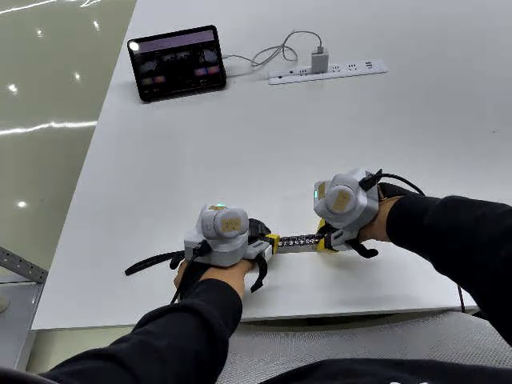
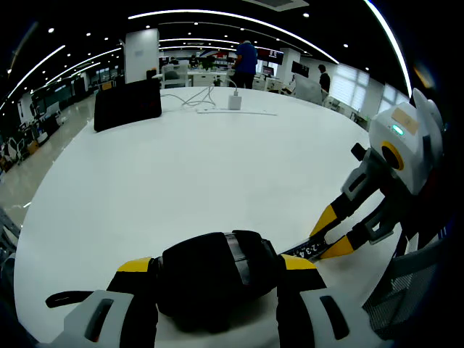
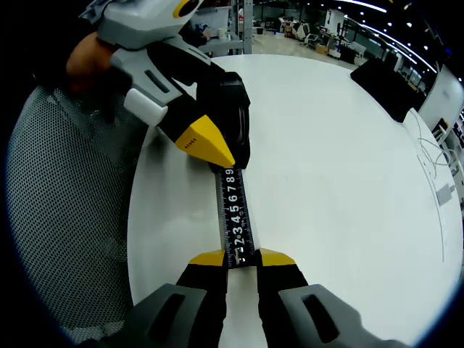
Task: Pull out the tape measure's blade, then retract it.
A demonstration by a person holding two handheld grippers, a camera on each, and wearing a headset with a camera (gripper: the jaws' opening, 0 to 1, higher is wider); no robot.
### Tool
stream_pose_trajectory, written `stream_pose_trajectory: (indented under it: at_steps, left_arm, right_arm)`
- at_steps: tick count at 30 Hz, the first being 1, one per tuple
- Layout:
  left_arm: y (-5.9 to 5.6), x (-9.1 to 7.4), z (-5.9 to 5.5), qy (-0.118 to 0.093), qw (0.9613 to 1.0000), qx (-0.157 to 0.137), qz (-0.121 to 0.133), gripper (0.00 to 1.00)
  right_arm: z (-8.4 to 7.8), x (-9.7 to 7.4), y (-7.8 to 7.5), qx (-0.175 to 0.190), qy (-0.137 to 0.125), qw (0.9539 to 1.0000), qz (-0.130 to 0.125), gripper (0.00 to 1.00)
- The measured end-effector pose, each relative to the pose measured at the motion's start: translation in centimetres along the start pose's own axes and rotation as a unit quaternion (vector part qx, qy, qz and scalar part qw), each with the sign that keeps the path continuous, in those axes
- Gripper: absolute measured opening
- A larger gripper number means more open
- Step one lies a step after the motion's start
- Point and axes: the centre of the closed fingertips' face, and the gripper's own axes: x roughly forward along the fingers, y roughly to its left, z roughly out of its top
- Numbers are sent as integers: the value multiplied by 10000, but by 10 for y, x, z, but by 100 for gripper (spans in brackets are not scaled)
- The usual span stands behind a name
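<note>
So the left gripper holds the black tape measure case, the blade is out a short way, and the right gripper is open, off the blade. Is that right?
Not quite. The right gripper is shut on the end of the blade, as the right gripper view shows. The left gripper does hold the black case, with the blade out a short way.

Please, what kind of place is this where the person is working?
Probably a large open-plan office or lab hall. The white workbench carries a tablet and a power strip. Long ceiling light strips run overhead, and more desks with people stand far behind.
</note>
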Motion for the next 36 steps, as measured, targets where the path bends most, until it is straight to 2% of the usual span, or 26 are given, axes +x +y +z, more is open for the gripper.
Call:
stream_pose_trajectory:
  at_steps: [30, 36]
  left_arm:
    - [0, 1, 0, -4, 10000, -13, -5, 63]
    - [0, 1, 0, 1, 10000, -19, -6, 63]
  right_arm:
    - [12, 5, 4, 27, -120, 9999, 32, 11]
    - [16, 6, 4, -56, -136, 9999, 59, 11]
